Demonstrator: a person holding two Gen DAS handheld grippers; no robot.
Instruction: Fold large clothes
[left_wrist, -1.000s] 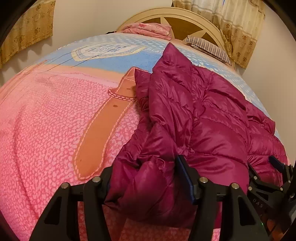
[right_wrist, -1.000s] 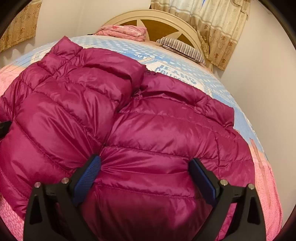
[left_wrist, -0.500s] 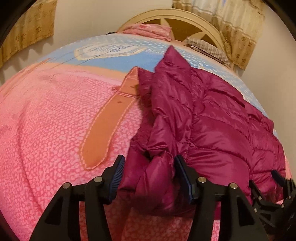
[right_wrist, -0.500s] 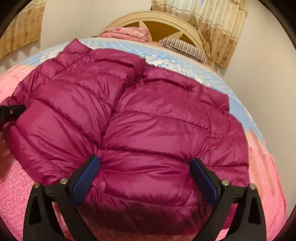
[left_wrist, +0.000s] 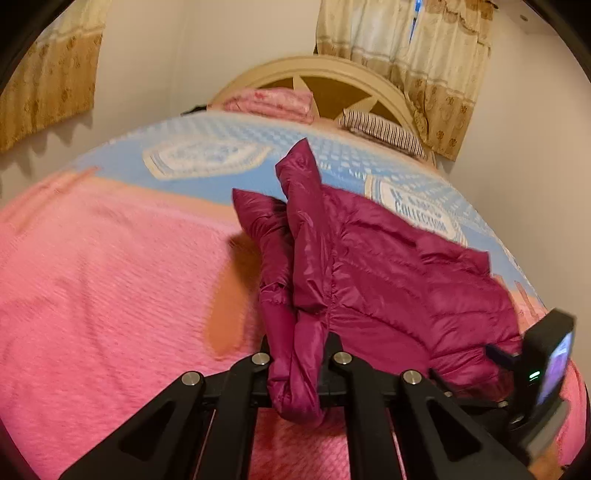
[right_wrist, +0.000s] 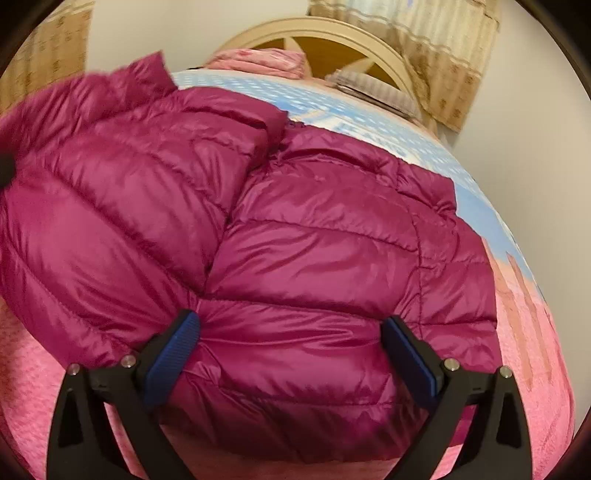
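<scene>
Folding is under way on a magenta puffer jacket (right_wrist: 295, 229) spread across a pink and blue bedspread (left_wrist: 92, 277). The left gripper (left_wrist: 297, 354) has just been closing and is clenched on a bunched sleeve edge at 6 o'clock in its view. The right gripper (right_wrist: 291, 350) stands wide apart, its blue pads (right_wrist: 173, 350) straddling the hem at 6 o'clock without pinching it. Judging by the layers, 1 side already lies folded inward; the other side and the final halving seem left.
</scene>
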